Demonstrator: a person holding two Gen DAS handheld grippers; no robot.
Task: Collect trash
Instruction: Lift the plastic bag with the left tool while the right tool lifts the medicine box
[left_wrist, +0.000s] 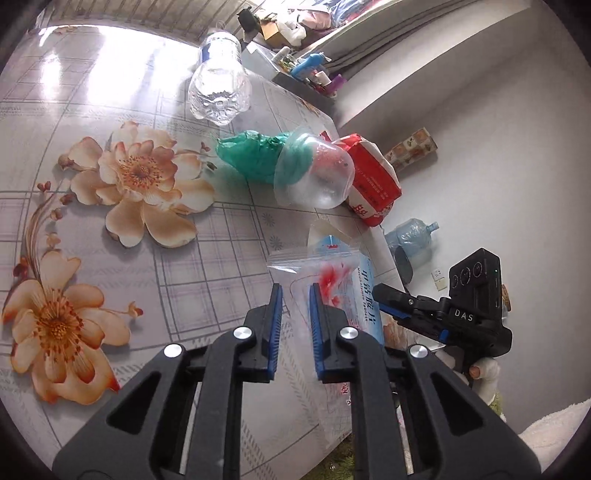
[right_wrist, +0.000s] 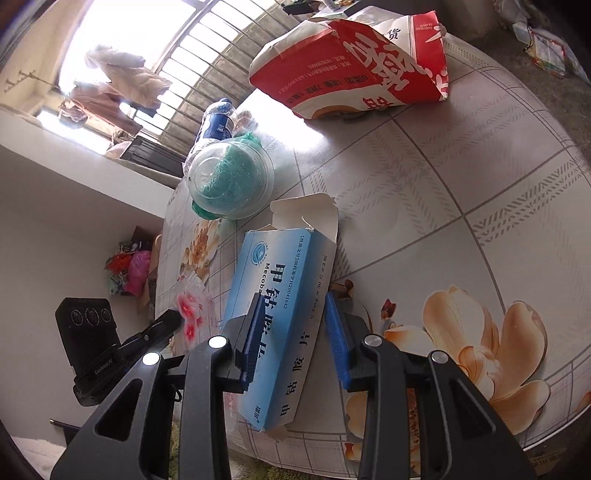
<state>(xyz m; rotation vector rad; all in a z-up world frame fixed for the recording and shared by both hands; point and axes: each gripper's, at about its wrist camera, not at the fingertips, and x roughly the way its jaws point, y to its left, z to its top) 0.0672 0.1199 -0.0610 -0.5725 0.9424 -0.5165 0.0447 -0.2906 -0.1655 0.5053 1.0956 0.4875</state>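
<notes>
Plastic cup (left_wrist: 314, 170) stuffed with green bag (left_wrist: 251, 155), beside red packet (left_wrist: 373, 177), clear bottle (left_wrist: 218, 85) behind

1. The left wrist camera is sitting close above the table (left_wrist: 110, 229), looking forward along its own gripper (left_wrist: 295, 314) across the floral cloth toward the window side and the wall.
2. The right wrist camera is looking from the table's edge, low and near, along its gripper (right_wrist: 291, 332) over the blue box (right_wrist: 273, 295) toward the barred window (right_wrist: 207, 55).
3. Both views are sharing the plastic cup (left_wrist: 314, 173) (right_wrist: 231, 181), red bag (left_wrist: 373, 177) (right_wrist: 351, 62) and water bottle (left_wrist: 218, 81) (right_wrist: 218, 118).
4. Each view is catching the other gripper at its side.
</notes>
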